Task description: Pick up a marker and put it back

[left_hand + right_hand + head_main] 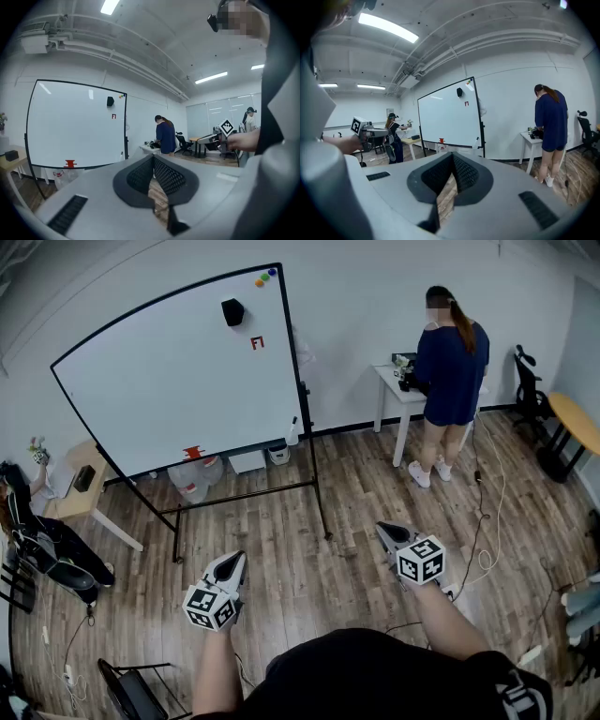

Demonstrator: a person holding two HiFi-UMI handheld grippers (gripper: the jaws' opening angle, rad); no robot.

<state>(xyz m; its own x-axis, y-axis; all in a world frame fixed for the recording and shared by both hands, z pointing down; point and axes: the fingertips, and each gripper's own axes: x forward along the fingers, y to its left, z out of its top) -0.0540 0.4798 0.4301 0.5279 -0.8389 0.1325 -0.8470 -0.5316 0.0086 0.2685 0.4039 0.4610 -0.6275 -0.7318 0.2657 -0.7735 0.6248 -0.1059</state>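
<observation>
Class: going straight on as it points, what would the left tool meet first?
The way looks free nearby; it likely reaches the white table beside the whiteboard first, depth unclear.

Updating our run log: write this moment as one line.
left gripper: shut, empty | right gripper: shut, empty | whiteboard: ahead, untouched

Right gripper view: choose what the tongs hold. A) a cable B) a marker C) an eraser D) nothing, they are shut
D: the right gripper has its tongs closed tip to tip, with only wooden floor showing in the gap below.
</observation>
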